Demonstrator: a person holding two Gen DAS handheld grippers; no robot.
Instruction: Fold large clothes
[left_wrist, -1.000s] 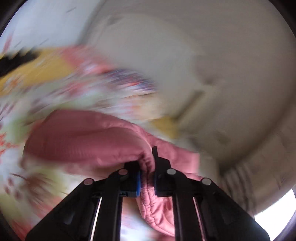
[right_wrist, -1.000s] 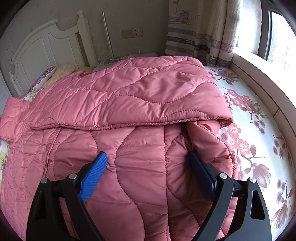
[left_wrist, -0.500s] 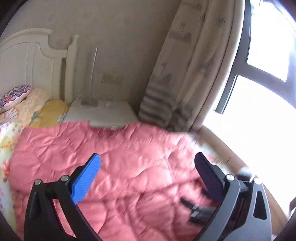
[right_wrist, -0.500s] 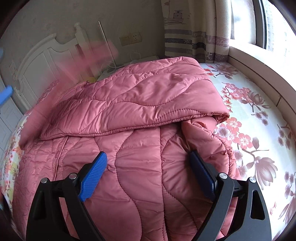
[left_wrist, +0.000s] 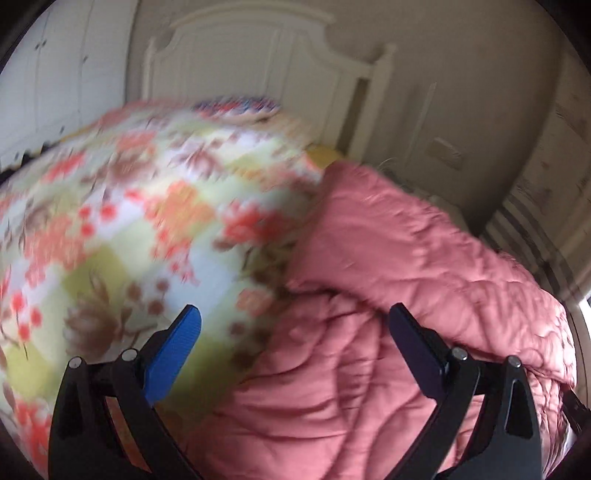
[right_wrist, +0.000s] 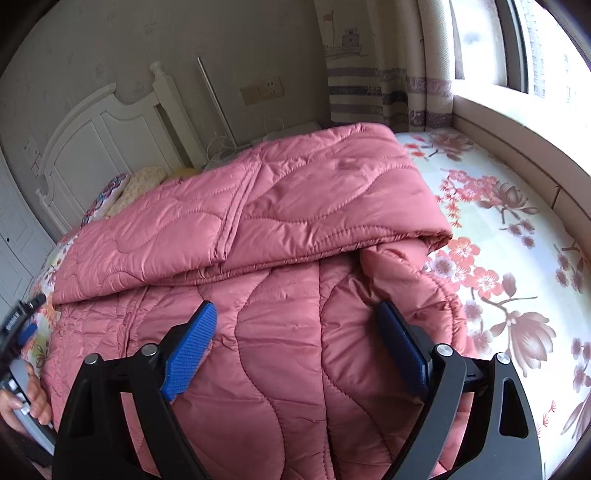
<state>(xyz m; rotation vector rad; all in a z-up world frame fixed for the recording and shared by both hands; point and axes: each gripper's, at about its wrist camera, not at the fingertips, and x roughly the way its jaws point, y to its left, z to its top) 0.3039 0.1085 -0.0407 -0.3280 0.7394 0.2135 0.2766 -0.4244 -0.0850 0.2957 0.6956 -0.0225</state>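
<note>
A large pink quilted jacket (right_wrist: 295, 206) lies on the bed, its upper part folded down over the lower part. My right gripper (right_wrist: 295, 332) hovers over the lower part near the front. Its jaws are closing, with quilted fabric under and between them and a rolled sleeve (right_wrist: 406, 273) by the right finger; the pads do not press on it. My left gripper (left_wrist: 295, 332) is open wide over the jacket's (left_wrist: 406, 266) left edge, holding nothing. That view is blurred. In the right wrist view, the left gripper and the hand (right_wrist: 33, 391) holding it show at the far left.
The floral bedsheet (right_wrist: 517, 258) lies bare to the right of the jacket and also to its left (left_wrist: 129, 221). A white headboard (right_wrist: 103, 147) and pillows (right_wrist: 140, 181) are at the back. A striped curtain (right_wrist: 388, 74) and window sill (right_wrist: 517, 125) border the right side.
My left gripper let go of the pink fabric, opened wide and swung down to the jacket's left edge. The folded-over layer now lies flat. The right gripper's jaws narrowed slightly.
</note>
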